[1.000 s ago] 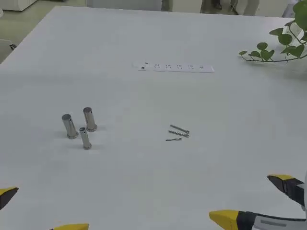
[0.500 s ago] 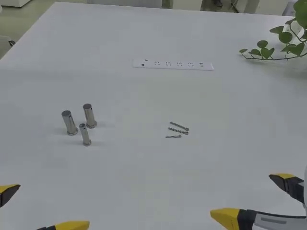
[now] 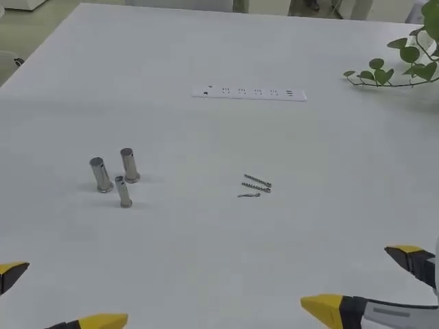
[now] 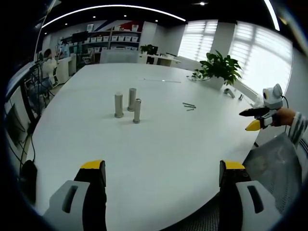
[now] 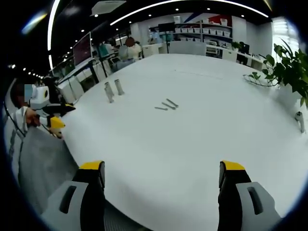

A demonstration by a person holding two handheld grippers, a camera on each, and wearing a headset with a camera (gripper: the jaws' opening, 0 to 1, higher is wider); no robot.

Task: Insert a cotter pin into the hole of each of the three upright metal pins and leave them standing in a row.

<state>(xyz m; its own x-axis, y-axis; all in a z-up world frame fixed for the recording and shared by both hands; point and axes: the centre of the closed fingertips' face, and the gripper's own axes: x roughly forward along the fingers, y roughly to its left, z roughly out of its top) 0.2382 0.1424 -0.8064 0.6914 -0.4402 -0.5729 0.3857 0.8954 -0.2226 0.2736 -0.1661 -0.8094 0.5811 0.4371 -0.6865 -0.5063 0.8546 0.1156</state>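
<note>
Three metal pins stand upright in a tight cluster on the left part of the white tabletop, forming a triangle. Three cotter pins lie loose side by side, well apart to their right. The left tongs and right tongs hover at the near edge, both spread wide and holding nothing. A power strip lies farther back, and a plant sits at the far right.
</note>
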